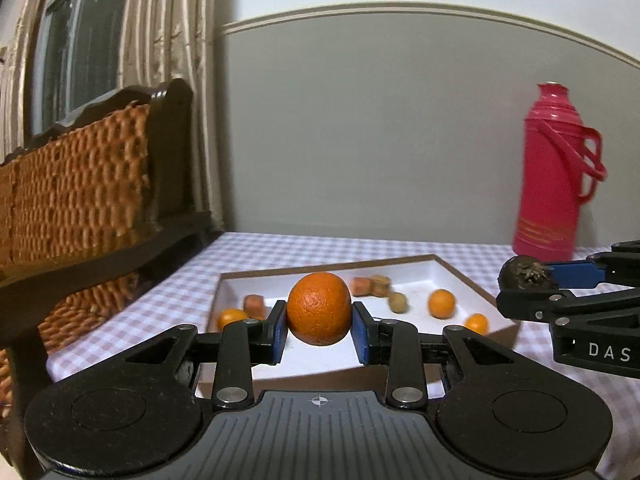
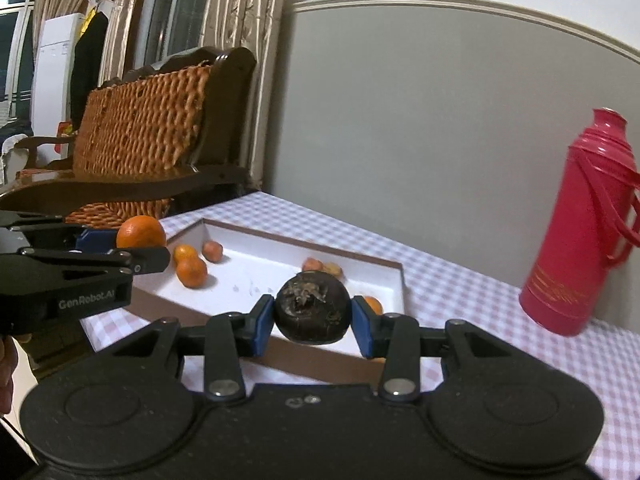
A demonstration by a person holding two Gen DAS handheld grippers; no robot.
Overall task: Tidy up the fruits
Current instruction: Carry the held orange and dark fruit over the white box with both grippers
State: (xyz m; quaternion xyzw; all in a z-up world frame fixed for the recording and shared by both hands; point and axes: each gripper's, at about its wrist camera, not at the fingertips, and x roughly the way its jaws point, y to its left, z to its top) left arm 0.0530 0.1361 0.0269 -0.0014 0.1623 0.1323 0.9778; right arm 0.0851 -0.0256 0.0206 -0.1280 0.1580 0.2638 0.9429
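Observation:
My left gripper (image 1: 319, 326) is shut on a large orange (image 1: 319, 307), held in the air before a white tray (image 1: 448, 270) with a brown rim. My right gripper (image 2: 313, 322) is shut on a dark round fruit (image 2: 313, 307) with a dried calyx, and shows at the right of the left wrist view, fruit (image 1: 525, 274) still between its pads. The left gripper and its orange (image 2: 141, 232) show at the left of the right wrist view. In the tray (image 2: 394, 280) lie several small oranges (image 1: 441, 303) (image 2: 191, 272) and small brownish fruits (image 1: 398, 302).
A pink thermos (image 1: 554, 176) (image 2: 580, 224) stands at the back right on the pink checked tablecloth (image 1: 280, 248). A dark wooden chair with a wicker back (image 1: 80, 184) (image 2: 144, 136) stands left of the table. A grey wall lies behind.

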